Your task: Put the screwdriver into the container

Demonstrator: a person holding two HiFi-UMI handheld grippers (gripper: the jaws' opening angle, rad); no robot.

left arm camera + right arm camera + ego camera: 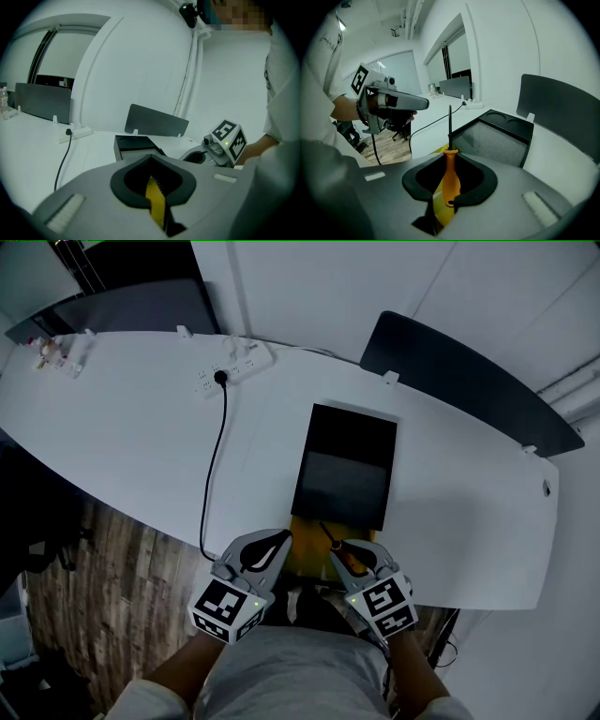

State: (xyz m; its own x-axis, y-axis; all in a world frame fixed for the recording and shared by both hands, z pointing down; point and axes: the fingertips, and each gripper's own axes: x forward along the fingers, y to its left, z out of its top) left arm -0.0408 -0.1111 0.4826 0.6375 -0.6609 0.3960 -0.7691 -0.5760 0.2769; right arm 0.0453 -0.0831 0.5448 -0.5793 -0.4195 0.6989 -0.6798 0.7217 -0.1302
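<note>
**Two grippers at the near table edge, screwdriver in the right one**

Both grippers sit side by side at the near edge of the white table (141,427), above a flat yellow item (305,557) that lies between them.

1. Right gripper (450,152): the jaws are closed on the orange handle of the screwdriver (450,180). The handle stands lengthwise between the pads, butt end toward the camera. The black shaft projects forward past the fingertips. In the head view the shaft slants up and left, and its tip reaches about the near edge of the container. The screwdriver is outside the container.

2. Left gripper (150,159): the jaw tips are drawn together, with only a thin slit behind them. A yellow band shows in that slit; whether it is gripped or merely lies beyond cannot be determined.

3. Container (345,488): a black rectangular tray, open on top, just beyond the yellow item and directly ahead of both grippers. Its far part is darker than its near part.

4. Far zone: a black cable (214,465) runs from the table's near edge to a white power strip (234,367). A dark divider panel (459,371) stands along the far right edge.
</note>
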